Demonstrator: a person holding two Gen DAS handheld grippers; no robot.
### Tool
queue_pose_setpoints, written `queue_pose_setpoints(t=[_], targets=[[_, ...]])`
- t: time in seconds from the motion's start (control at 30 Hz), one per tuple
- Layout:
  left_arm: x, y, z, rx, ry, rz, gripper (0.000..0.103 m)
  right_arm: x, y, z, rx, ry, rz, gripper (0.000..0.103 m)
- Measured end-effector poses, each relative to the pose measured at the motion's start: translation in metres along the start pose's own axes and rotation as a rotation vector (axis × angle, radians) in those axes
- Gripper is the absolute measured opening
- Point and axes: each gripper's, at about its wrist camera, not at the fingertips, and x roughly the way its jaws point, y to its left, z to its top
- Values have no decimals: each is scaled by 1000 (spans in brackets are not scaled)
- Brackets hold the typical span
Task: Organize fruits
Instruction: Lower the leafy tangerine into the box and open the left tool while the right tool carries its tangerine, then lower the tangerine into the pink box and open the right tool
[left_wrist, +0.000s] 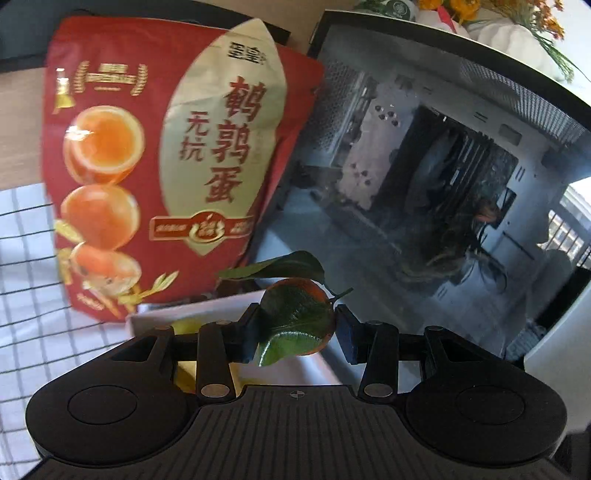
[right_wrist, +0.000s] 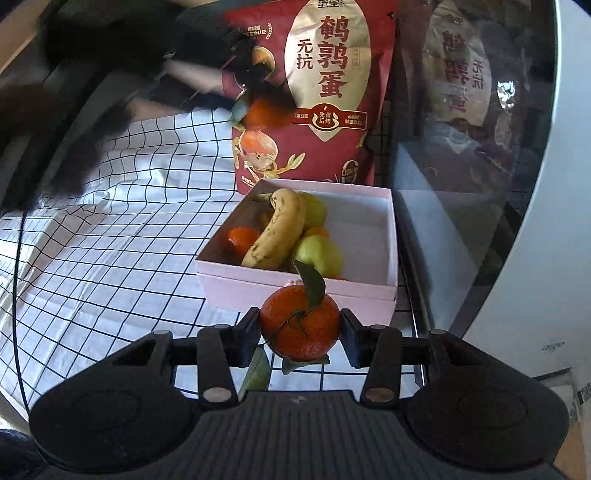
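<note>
Left wrist view: the left gripper clamps a leafy tangerine above the pink box, near its far edge. The grip partly lies on leaves, so the fruit could slip out and miss the box. The red snack pouch and the glass-sided computer case stand just behind, easy to knock.

Right wrist view: the right gripper holds a second tangerine just short of the box's near wall. A banana and green pears crowd the left side, so a drop there may roll off. The left gripper's blurred shape crosses above the checked cloth; both may collide over the box.
</note>
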Motion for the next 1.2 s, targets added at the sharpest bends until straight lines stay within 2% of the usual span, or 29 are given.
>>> queue_pose_setpoints(t=[0.1,0.2,0.3,0.4,0.57,0.7,0.83,0.9,1.0,1.1,1.2], targets=[[13,3,-1,7,25,0,48,-1,-1,-3,1,-11,-24,45],[20,11,-8,4,50,35,48,-1,-4,-6,22,-20,-41,45],[34,19,-11,-9,102,48,48,3,-9,-7,52,-17,-50,45],[60,18,-18,8,171,54,48,5,-10,-11,63,-9,-50,45],[106,14,-26,32,234,75,48,12,-7,-18,72,19,-38,45],[145,13,-32,25,312,60,47,15,-1,-23,66,35,-31,45],[163,15,-34,45,306,99,47,16,2,-28,64,50,-28,45],[159,18,-33,39,283,90,47,17,2,-30,68,59,-28,45],[134,23,-33,9,223,82,47,16,0,-32,71,60,-29,45],[94,32,-37,-33,131,71,47,17,-4,-29,82,46,-29,45],[53,39,-49,-51,68,105,47,17,-8,-21,90,20,-19,45]])
